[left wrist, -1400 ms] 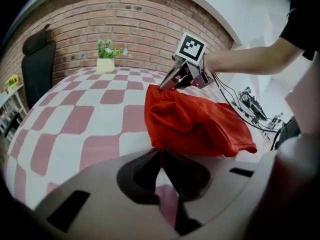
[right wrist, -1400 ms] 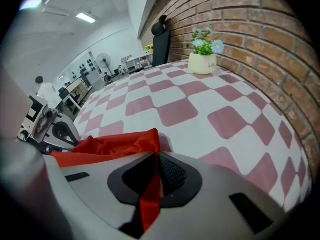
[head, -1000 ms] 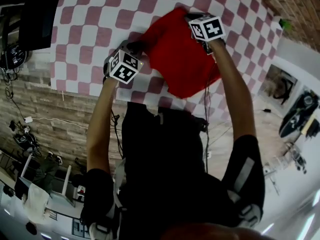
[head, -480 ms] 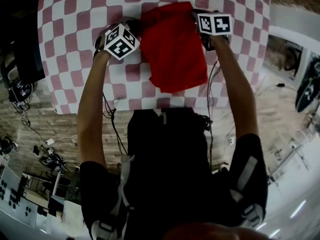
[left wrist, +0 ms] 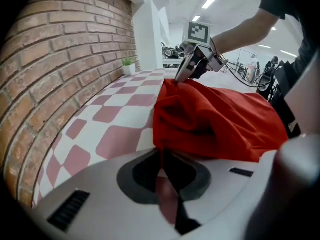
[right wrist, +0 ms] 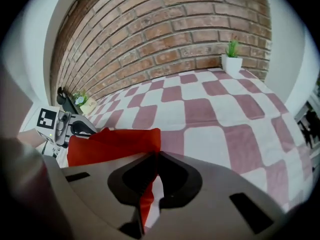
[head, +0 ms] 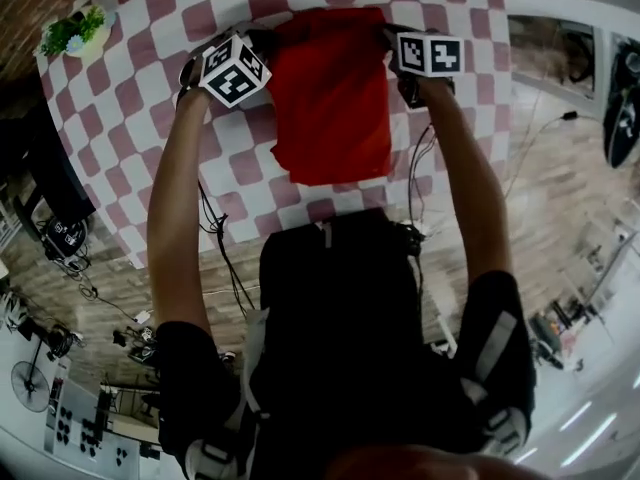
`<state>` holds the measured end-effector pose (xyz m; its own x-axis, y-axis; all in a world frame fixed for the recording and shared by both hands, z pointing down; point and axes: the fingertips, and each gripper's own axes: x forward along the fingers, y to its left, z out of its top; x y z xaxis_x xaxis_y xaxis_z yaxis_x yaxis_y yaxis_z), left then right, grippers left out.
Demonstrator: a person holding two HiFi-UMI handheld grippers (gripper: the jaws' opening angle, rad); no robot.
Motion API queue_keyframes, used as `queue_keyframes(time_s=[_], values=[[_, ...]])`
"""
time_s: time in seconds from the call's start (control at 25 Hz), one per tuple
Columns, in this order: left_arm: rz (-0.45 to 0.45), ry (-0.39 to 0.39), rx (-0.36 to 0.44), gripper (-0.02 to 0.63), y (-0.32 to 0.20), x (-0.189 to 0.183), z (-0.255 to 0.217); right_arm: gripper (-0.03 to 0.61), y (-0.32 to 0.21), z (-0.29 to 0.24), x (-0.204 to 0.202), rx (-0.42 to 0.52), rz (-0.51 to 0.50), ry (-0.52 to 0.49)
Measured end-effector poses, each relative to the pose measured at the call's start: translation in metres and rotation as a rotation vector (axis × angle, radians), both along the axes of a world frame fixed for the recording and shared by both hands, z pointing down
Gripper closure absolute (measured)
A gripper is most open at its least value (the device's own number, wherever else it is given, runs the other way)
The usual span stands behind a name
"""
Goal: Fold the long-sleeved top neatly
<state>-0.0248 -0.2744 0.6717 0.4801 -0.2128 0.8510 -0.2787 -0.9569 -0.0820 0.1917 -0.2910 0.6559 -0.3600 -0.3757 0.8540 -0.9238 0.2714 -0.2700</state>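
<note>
Top (head: pixel 330 98) down to compact multi-layer rectangle, resting on checked table (head: pixel 460 118) toward near edge, approx. mid-width. L gripper (left wrist: pixel 161 153) clamped on far-left corner, R gripper (right wrist: pixel 154 158) clamped on far-right corner, red cloth pinched in both. No loose sleeves visible, presumably folded in. Judged late stage: remaining probably last fold, set-down, smoothing.

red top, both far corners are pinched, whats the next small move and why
Probably lower both grippers together, keeping the far edge taut. The left gripper and right gripper are each shut on a far corner of the red top, its near part lies on the checkered table, and the fabric by the left gripper looks bunched and raised.
</note>
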Motion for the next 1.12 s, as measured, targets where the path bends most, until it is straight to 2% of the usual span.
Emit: queue_keyframes(time_s=[0.24,0.52,0.64,0.76,0.84,0.96,1.04,1.12], values=[[0.031,-0.010,-0.022,0.591,-0.004,0.010,0.000,0.555,0.002,0.002,0.010,0.008,0.040,-0.018],[-0.025,-0.004,-0.018,0.591,-0.005,0.011,0.001,0.552,0.000,0.004,0.003,0.030,0.049,-0.068],[-0.072,0.020,-0.014,0.587,-0.005,0.009,-0.002,0.447,-0.005,-0.006,0.001,0.086,0.056,-0.093],[-0.173,0.069,-0.020,0.532,-0.011,-0.001,-0.012,0.442,-0.007,-0.021,0.002,0.143,0.051,-0.101],[-0.232,0.108,-0.007,0.525,-0.016,-0.012,-0.025,0.442,-0.005,-0.032,0.000,0.175,0.022,-0.101],[-0.282,0.195,-0.004,0.525,-0.019,-0.024,-0.053,0.442,0.001,-0.044,-0.005,0.214,-0.073,-0.059],[-0.273,0.228,-0.020,0.525,-0.014,-0.023,-0.069,0.442,0.006,-0.045,-0.007,0.230,-0.141,-0.022],[-0.226,0.215,-0.030,0.525,-0.005,-0.015,-0.074,0.442,0.012,-0.042,-0.010,0.232,-0.189,-0.008]])
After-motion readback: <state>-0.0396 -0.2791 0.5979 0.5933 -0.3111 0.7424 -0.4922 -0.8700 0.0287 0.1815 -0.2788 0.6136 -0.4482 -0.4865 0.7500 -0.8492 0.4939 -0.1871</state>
